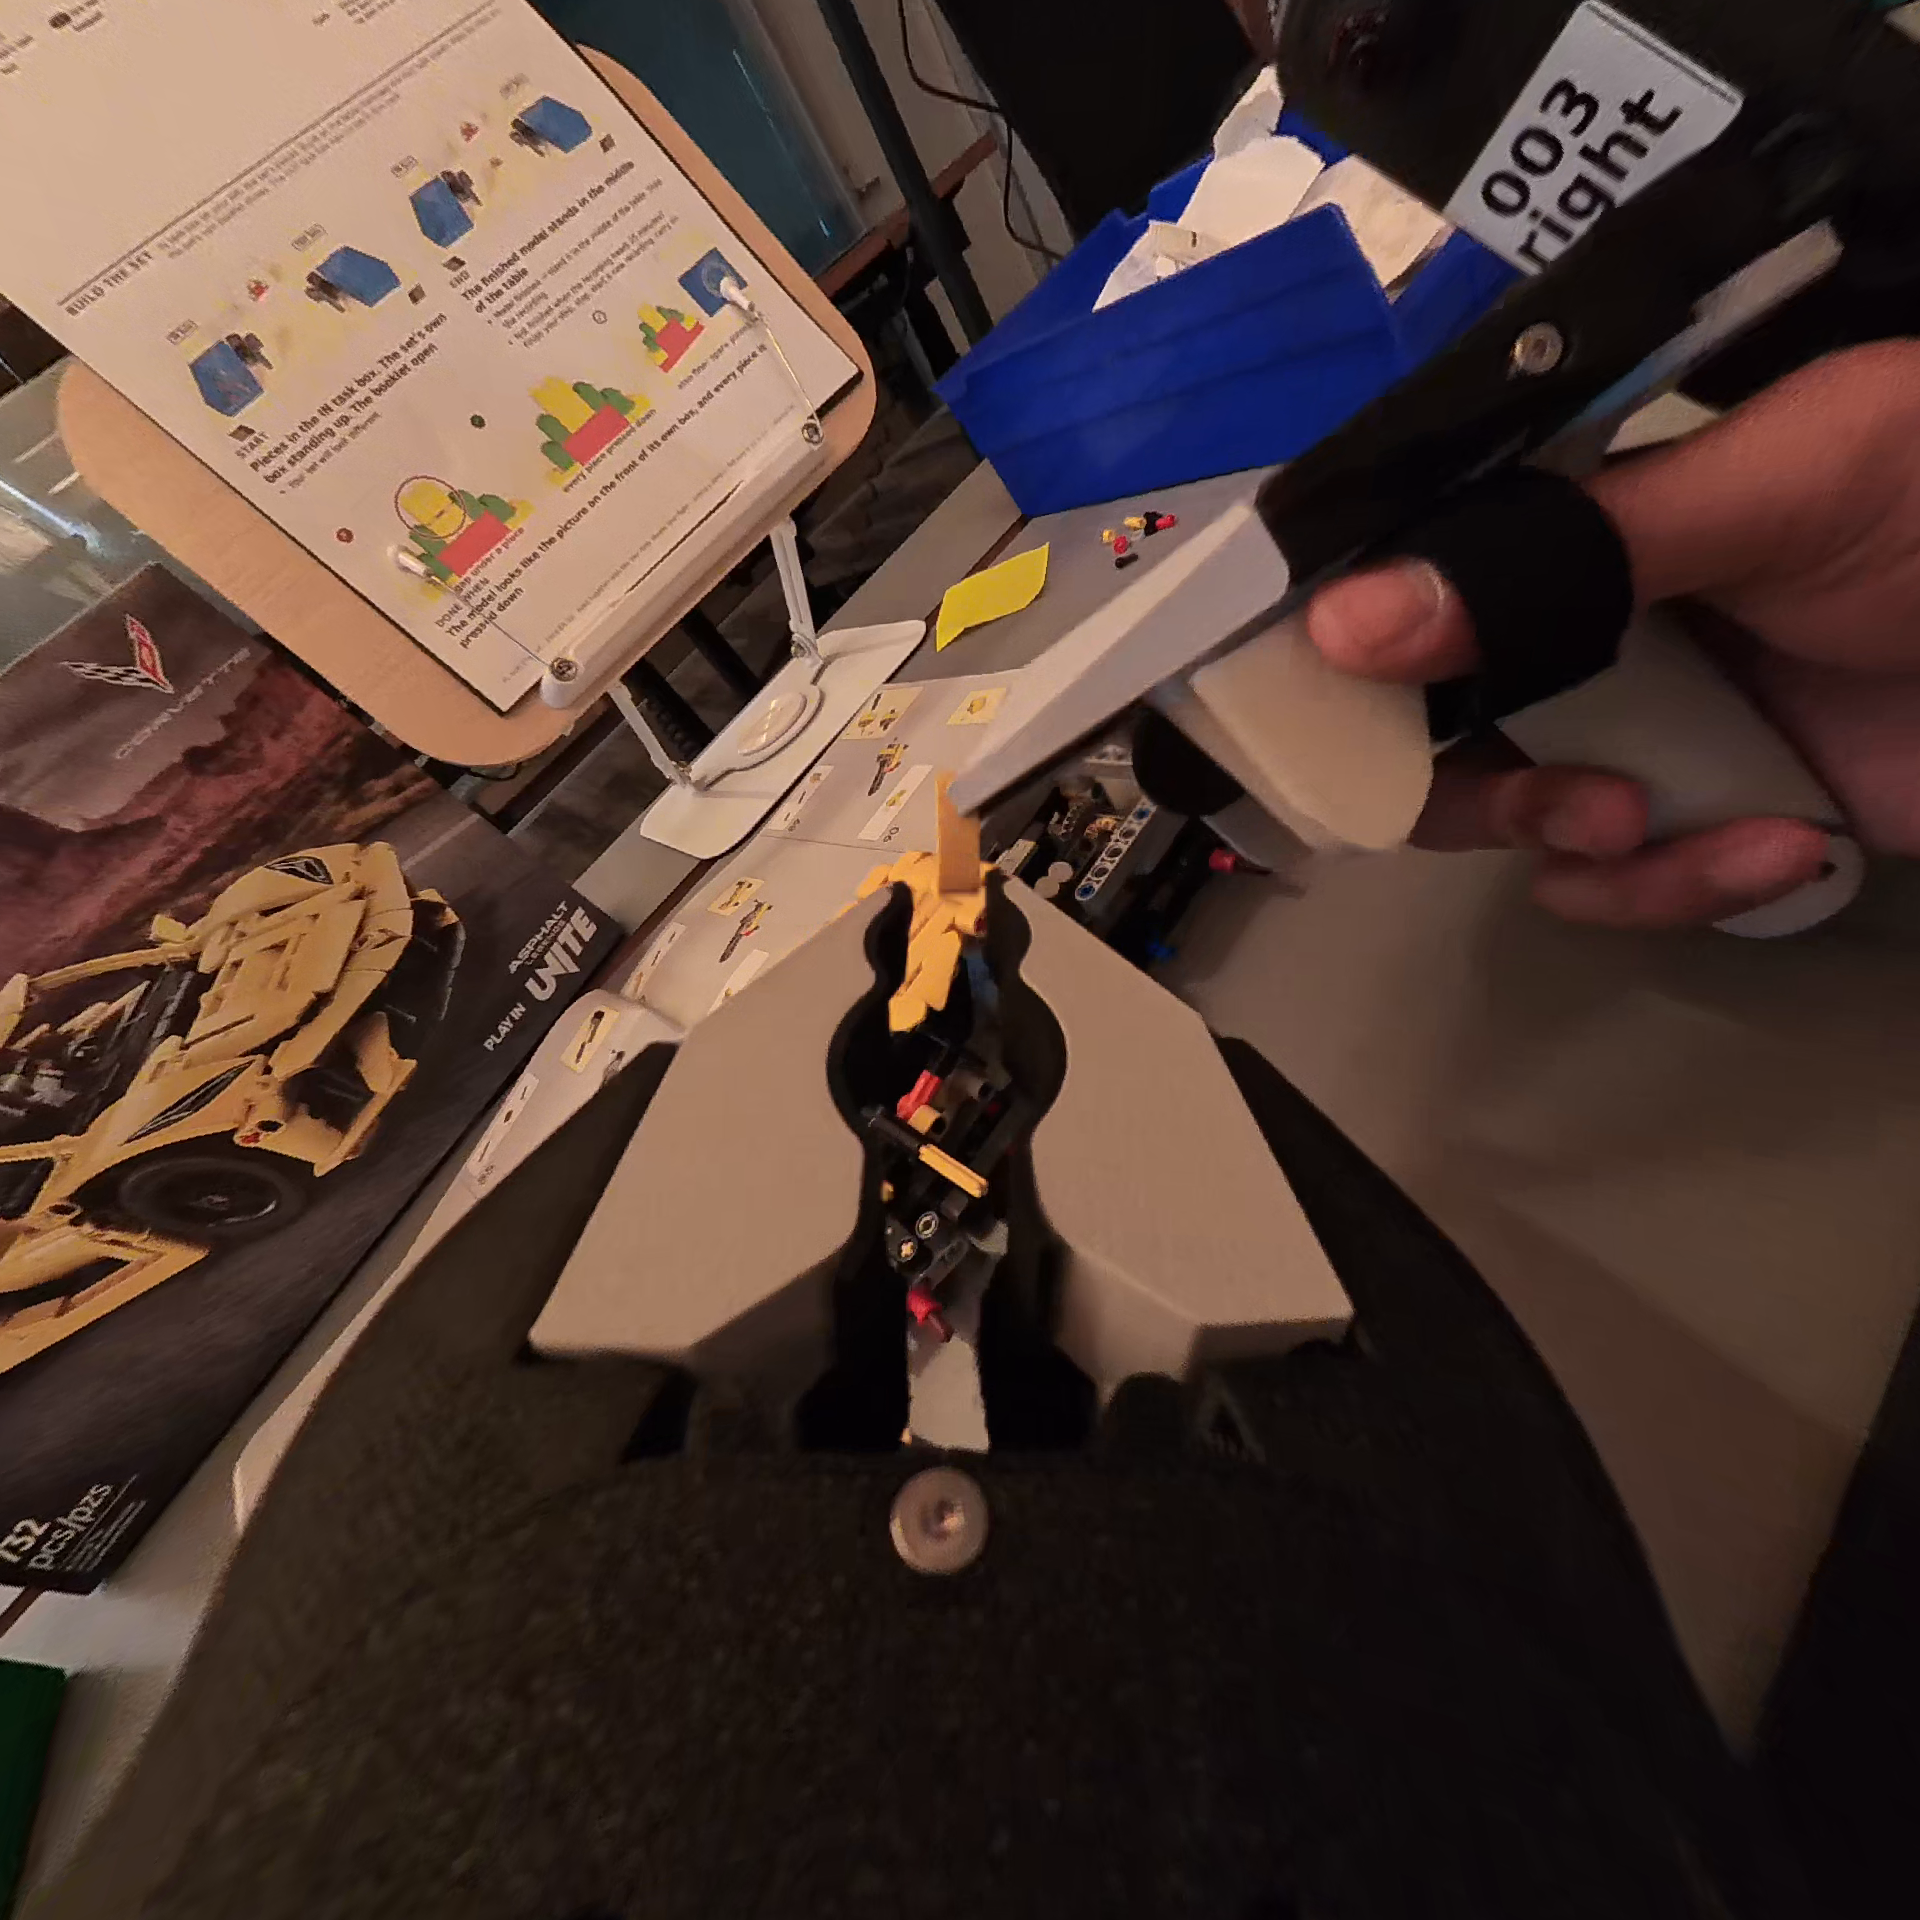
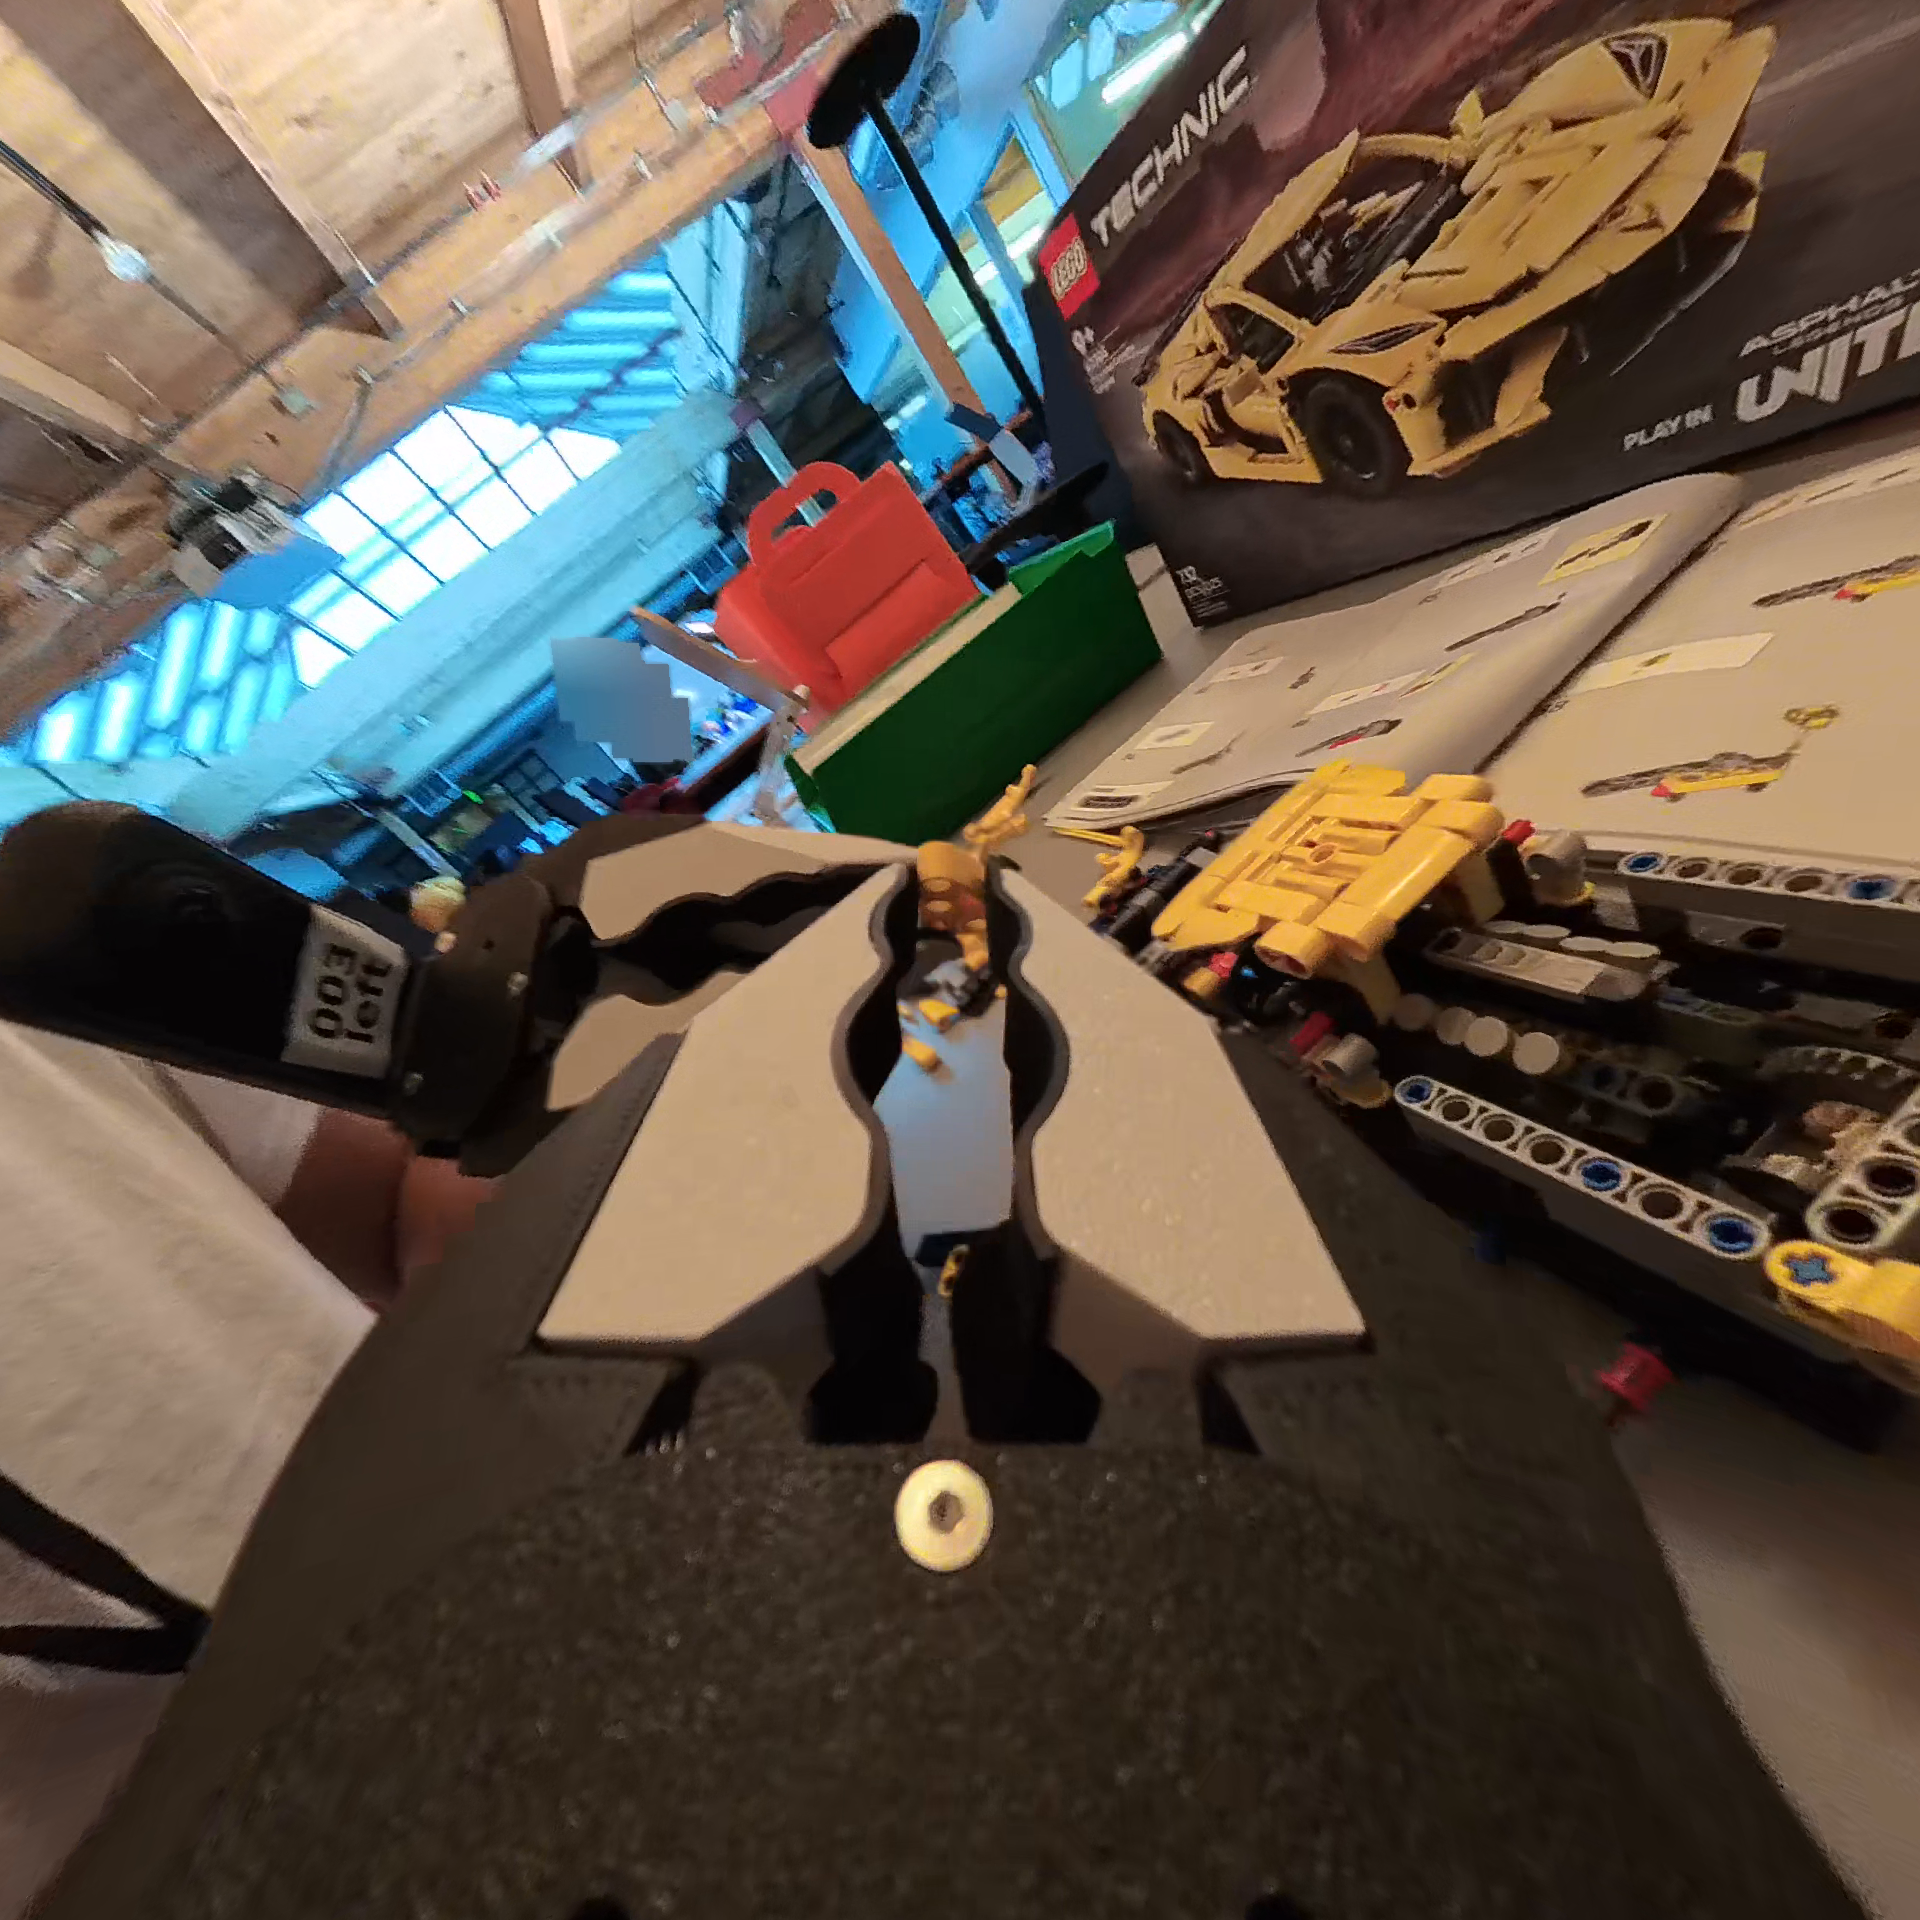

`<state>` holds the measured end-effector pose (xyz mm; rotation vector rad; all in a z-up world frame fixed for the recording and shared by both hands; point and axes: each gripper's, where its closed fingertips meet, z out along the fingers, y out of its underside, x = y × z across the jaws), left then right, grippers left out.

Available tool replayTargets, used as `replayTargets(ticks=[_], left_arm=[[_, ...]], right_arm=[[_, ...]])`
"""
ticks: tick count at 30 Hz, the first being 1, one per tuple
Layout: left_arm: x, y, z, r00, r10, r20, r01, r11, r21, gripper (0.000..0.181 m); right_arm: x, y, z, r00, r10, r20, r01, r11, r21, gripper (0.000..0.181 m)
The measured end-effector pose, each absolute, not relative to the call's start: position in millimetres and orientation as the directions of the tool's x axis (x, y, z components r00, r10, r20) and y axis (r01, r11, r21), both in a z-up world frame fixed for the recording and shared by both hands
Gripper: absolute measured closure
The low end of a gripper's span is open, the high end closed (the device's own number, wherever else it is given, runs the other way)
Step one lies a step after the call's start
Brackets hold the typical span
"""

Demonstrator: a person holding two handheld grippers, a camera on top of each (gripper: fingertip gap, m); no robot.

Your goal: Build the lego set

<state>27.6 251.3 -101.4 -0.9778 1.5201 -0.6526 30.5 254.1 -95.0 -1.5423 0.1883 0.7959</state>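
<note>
My left gripper (image 1: 935, 894) is shut on a yellow lego sub-assembly (image 1: 930, 961), held above the table. My right gripper (image 1: 961, 805) comes in from the upper right and is shut on a small yellow piece (image 1: 958, 852) that touches the top of the sub-assembly. In the right wrist view my right gripper (image 2: 951, 873) pinches that yellow piece (image 2: 945, 896), and the left gripper (image 2: 899, 871) meets it from the left. The part-built car chassis (image 2: 1558, 1039), with a yellow panel block (image 2: 1340, 883), lies on the table to the right.
The set's box (image 2: 1455, 260) stands behind the open instruction booklet (image 2: 1403, 665). A green bin (image 2: 987, 675) and a red bag (image 2: 852, 582) sit beyond. A sheet on a stand (image 1: 416, 312), a blue bin (image 1: 1195, 364) and loose small pieces (image 1: 1138, 530) are at the far side.
</note>
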Motion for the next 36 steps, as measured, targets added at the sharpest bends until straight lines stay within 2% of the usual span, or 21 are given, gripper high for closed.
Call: replayTargets(ticks=[9, 14, 18, 22, 29, 31, 34, 36], left_arm=[[22, 244, -87, 0.043, -0.82, -0.57, -0.151, 0.559, -0.815, 0.159], [20, 241, -79, 0.057, -0.813, -0.58, -0.114, 0.572, -0.813, 0.155], [21, 236, -84, 0.046, -0.774, -0.632, -0.129, 0.622, -0.772, 0.155], [21, 236, -85, 0.058, -0.741, -0.669, -0.139, 0.658, -0.74, 0.171], [21, 241, -88, 0.047, -0.744, -0.667, -0.174, 0.651, -0.739, 0.174], [19, 243, -85, 0.034, -0.799, -0.6, -0.147, 0.59, -0.794, 0.173], [17, 260, -84, -0.028, -0.951, -0.309, -0.133, 0.31, -0.941, 0.174], [15, 272, -87, -0.072, -0.99, -0.124, -0.134, 0.133, -0.982, 0.174]], right_arm=[[39, 237, -67, 0.492, 0.522, -0.697, -0.757, -0.139, -0.638, 0.17], [32, 239, -70, 0.528, 0.516, -0.674, -0.714, -0.16, -0.682, 0.17], [22, 241, -77, 0.596, 0.494, -0.633, -0.642, -0.18, -0.745, 0.17], [17, 243, -81, 0.641, 0.479, -0.6, -0.592, -0.189, -0.783, 0.17], [16, 247, -85, 0.723, 0.438, -0.534, -0.52, -0.164, -0.839, 0.17], [17, 245, -79, 0.726, 0.453, -0.518, -0.521, -0.131, -0.844, 0.169], [45, 229, -65, 0.781, 0.407, -0.474, -0.508, -0.028, -0.861, 0.157], [66, 212, -72, 0.86, 0.323, -0.396, -0.383, -0.106, -0.918, 0.16]])
